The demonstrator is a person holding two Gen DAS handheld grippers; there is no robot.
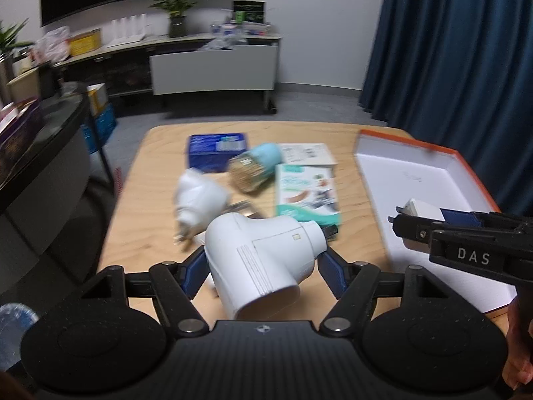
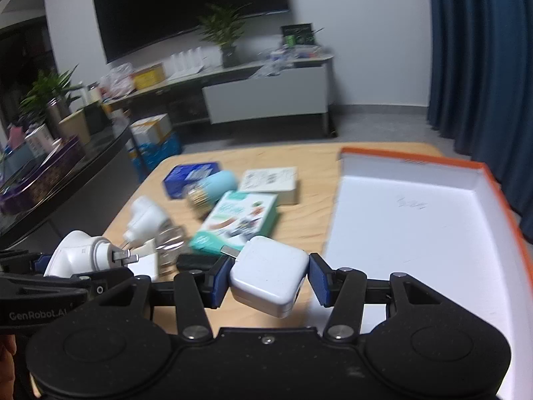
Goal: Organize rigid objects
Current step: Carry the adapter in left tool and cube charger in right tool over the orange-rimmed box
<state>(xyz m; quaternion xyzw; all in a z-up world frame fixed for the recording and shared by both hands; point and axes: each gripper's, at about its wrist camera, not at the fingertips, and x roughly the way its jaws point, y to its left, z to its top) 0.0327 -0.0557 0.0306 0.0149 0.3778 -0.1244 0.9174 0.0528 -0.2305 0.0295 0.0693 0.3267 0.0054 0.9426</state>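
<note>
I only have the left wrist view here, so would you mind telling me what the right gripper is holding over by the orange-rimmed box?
Observer: The right gripper is shut on a white square charger, pinched by its two sides.
Operator: Thanks. Is it inside the box yet?
Observer: No, it hangs at the near left edge of the open box, whose white floor shows nothing in it.
Operator: And my left gripper's load, from that side?
Observer: The white plug adapter shows its metal prongs pointing toward the teal carton.
</note>
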